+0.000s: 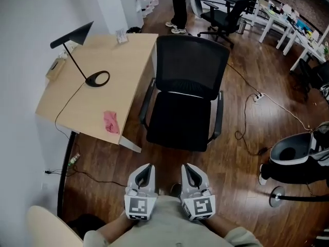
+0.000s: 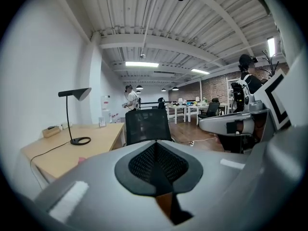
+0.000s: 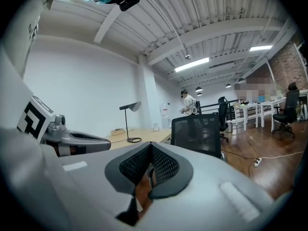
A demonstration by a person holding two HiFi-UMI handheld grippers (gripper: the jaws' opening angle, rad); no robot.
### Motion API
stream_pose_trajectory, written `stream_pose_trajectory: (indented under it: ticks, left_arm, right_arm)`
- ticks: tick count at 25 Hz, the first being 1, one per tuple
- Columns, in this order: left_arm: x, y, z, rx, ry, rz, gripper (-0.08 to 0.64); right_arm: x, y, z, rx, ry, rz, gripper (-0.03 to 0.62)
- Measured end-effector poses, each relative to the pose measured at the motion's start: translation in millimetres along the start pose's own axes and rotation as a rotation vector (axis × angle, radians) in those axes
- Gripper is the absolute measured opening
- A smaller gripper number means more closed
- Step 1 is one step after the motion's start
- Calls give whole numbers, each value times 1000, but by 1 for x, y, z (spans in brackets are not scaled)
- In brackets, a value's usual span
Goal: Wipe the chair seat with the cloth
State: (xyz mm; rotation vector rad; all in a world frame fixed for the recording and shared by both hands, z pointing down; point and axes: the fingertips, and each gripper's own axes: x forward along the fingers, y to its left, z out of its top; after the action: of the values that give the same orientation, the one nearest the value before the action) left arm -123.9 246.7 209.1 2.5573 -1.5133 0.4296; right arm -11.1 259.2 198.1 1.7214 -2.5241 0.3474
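1. Desk (image 1: pixel 77 104), left of the chair (image 1: pixel 185 94), its edge just beside the chair's armrest. We list it as the surface that bears the cloth.

2. Lamp (image 1: pixel 82 60), on the desk, left of the chair's backrest. Its cord (image 1: pixel 69 104) runs down the desktop further from the chair than the cloth. We judge it a snag to keep clear of.

3. Cloth (image 1: pixel 111 121), pink and crumpled, on the desk's near corner, left of the chair seat and apart from it. No gripper touches it, so we judge that fetching it is the step in hand.

4. Left gripper (image 1: pixel 144 173), in front of the chair, short of its seat. Its jaws are pressed together with nothing between them. We would spread them before reaching, pinch a raised fold of the cloth rather than a flat edge, and lift straight up.

5. Chair seat (image 1: pixel 180 120), black, bare, between two armrests. We would carry the cloth over the near armrest and lay it flat for broad strokes.

6. Right gripper (image 1: pixel 191 173), in front of the chair, beside the left one. Its jaws are pressed together and empty. We would use it to steady the chair, which may swivel.
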Motion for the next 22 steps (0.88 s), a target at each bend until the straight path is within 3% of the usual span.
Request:
stream_pose_trajectory:
  ticks: [9, 14, 22]
  left_arm:
    - [42, 49, 0, -60, -23, -41, 5]
    - [72, 108, 11, -82, -51, -50, 5]
    - [78, 239, -7, -153, -31, 66, 5]
  right_arm:
    - [59, 2, 7, -47, 47, -50, 0]
    - [116, 17, 24, -85, 53, -67, 0]
    - [233, 89, 37, -176, 92, 51, 37]
